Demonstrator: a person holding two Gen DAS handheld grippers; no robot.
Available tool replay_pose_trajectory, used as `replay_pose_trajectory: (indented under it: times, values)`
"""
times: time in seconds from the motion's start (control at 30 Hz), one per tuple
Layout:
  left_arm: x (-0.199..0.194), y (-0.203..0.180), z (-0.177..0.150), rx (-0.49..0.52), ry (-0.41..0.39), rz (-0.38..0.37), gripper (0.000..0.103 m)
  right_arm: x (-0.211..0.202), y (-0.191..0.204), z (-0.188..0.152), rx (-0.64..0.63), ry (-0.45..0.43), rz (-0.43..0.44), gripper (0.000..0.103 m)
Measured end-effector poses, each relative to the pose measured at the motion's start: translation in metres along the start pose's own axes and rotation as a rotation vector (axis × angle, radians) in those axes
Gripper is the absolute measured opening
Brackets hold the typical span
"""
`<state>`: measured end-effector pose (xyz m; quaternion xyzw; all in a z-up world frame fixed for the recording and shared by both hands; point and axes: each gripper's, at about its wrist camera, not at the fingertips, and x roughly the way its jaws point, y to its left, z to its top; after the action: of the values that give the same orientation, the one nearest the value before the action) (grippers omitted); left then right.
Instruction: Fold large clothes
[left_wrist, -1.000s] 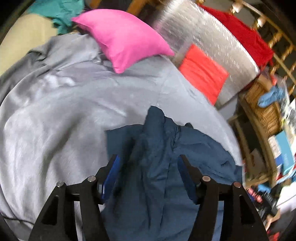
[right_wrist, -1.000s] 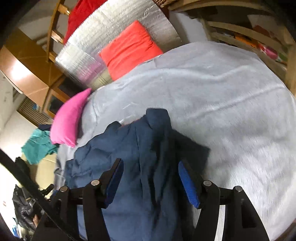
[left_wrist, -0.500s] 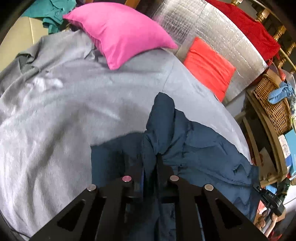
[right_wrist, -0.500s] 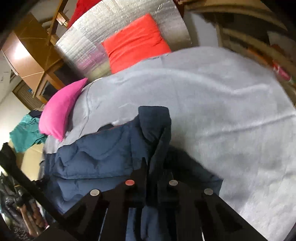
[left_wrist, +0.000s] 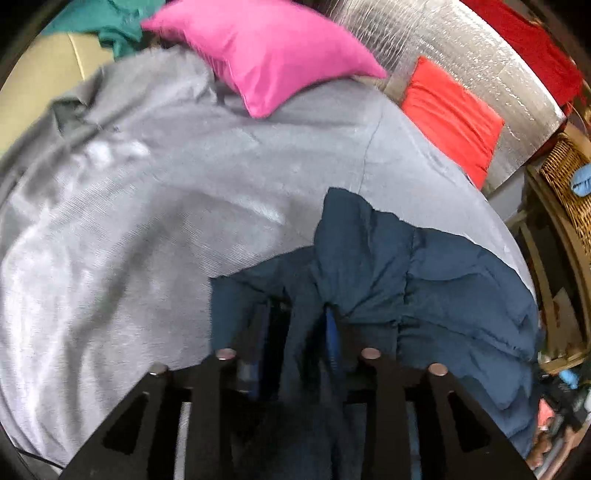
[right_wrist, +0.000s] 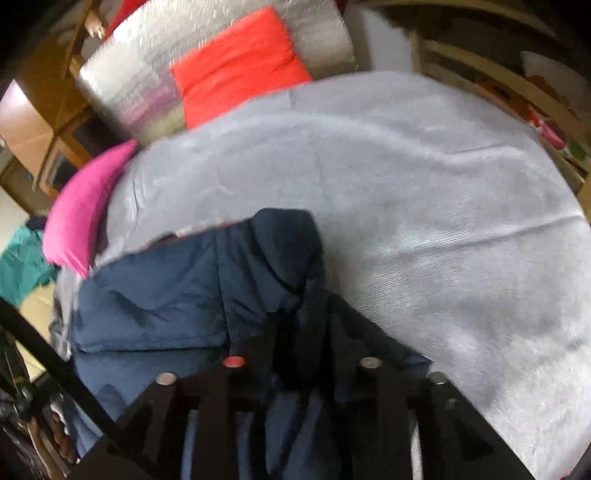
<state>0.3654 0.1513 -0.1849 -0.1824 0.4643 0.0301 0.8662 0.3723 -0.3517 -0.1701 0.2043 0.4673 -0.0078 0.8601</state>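
navy jacket (left_wrist: 424, 280) fold between both grippers' opening jaws, angled down

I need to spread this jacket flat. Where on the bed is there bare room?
Grey blanket lies bare between the navy jacket and pink pillow; in the right wrist view, also right of the jacket. Crowded at the pillows, pink and red pillow.

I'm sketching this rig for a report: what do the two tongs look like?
Both the left tongs and the right tongs are black, with angular arms that have triangular cutouts and round silver bolt heads. One right bolt head looks red. Blue pads line the left fingers.
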Motion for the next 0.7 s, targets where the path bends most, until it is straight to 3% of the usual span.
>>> replay_pose_trajectory:
  times: [0.03,0.07,0.1,0.2,0.27,0.37,0.5,0.57,0.7]
  values:
    - [-0.008,-0.001,-0.003,0.019,-0.027,0.025,0.057,-0.013,-0.003,-0.005,0.013,-0.040,0.019,0.078]
    - [-0.020,-0.003,-0.009,0.038,-0.056,0.046,0.064,-0.027,-0.004,-0.011,0.027,-0.083,0.036,0.087]
    - [-0.032,-0.004,-0.016,0.057,-0.088,0.059,0.070,-0.044,-0.005,-0.022,0.029,-0.130,0.061,0.087]
    - [-0.061,-0.005,-0.043,0.088,-0.143,0.045,0.070,-0.070,-0.002,-0.054,-0.009,-0.145,0.068,0.087]
    - [-0.069,-0.004,-0.060,0.094,-0.137,0.027,0.070,-0.073,0.001,-0.074,-0.037,-0.100,0.031,0.084]
    - [-0.070,-0.005,-0.085,0.136,-0.111,0.080,0.070,-0.066,0.003,-0.098,-0.066,-0.014,-0.045,0.068]
    - [-0.053,-0.002,-0.096,0.177,-0.089,0.169,0.080,-0.046,-0.011,-0.106,-0.012,0.076,-0.060,0.070]
    - [-0.060,0.000,-0.095,0.165,-0.106,0.166,0.080,-0.053,-0.019,-0.107,0.045,0.055,-0.025,0.070]
    - [-0.100,0.009,-0.114,0.114,-0.239,0.094,0.079,-0.086,-0.020,-0.122,0.079,-0.059,0.045,0.071]
